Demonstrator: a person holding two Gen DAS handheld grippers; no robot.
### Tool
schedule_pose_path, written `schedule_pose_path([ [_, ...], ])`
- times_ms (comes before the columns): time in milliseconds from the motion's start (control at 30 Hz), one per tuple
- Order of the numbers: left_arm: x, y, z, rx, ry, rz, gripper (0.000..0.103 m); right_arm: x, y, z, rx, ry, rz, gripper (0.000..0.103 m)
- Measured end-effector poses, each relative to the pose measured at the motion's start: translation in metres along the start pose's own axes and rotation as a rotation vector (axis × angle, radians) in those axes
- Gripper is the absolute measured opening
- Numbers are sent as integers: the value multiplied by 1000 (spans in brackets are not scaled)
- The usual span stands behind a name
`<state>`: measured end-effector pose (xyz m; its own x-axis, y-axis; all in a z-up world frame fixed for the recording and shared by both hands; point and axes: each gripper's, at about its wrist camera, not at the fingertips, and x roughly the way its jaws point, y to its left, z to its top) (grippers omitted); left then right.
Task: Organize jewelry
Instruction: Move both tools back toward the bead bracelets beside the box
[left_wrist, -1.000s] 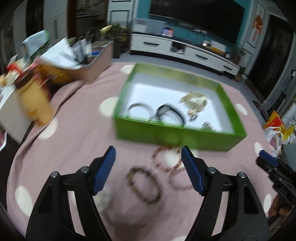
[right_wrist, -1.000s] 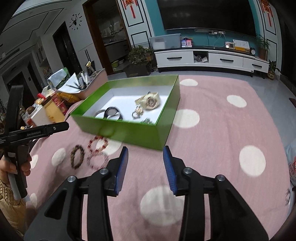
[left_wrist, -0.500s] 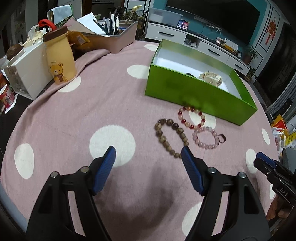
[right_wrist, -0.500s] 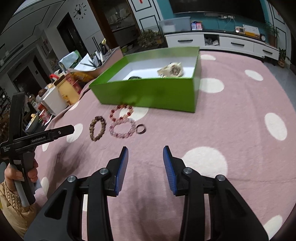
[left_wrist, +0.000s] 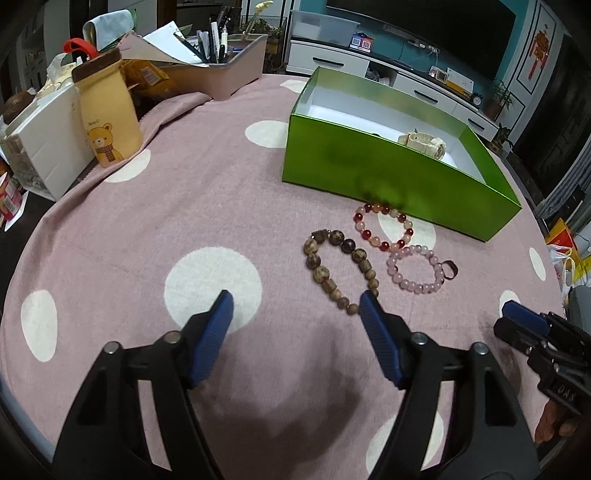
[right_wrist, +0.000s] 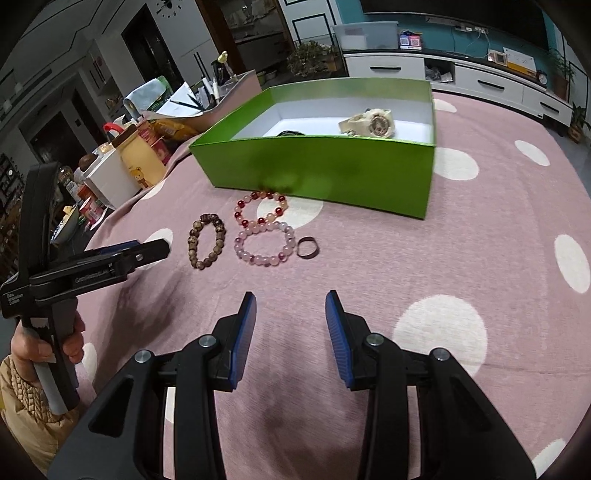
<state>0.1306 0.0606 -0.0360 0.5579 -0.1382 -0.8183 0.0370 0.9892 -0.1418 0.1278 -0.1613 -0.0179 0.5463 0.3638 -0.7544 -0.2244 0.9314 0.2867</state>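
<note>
A green box stands on the pink dotted cloth, with a cream watch and a dark band inside. In front of it lie a brown wooden bead bracelet, a red and cream bead bracelet, a pink bead bracelet and a small dark ring. My left gripper is open and empty, just short of the brown bracelet. My right gripper is open and empty, short of the pink bracelet and ring.
At the left edge stand a yellow bear bottle, a white box and a tray of pens and papers. The right gripper shows in the left wrist view; the left gripper shows in the right wrist view.
Both grippers have pulled back from the box and dropped lower toward the cloth. The loose bracelets now lie closer to the fingertips. Both stay open.
</note>
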Motion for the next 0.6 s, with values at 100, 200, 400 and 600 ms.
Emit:
schedule_pose_path([
  [100, 7, 0, 3, -5, -2, 3, 67, 9, 3, 2, -1, 6, 10, 39],
  [200, 12, 0, 5, -3, 1, -2, 58, 18, 6, 4, -10, 24, 20, 39],
  [400, 20, -1, 13, 9, -2, -8, 51, 37, 9, 11, -13, 53, 38, 39],
  [600, 24, -6, 17, 50, -21, 6, 51, 49, 9, 18, -30, 79, 34, 38],
])
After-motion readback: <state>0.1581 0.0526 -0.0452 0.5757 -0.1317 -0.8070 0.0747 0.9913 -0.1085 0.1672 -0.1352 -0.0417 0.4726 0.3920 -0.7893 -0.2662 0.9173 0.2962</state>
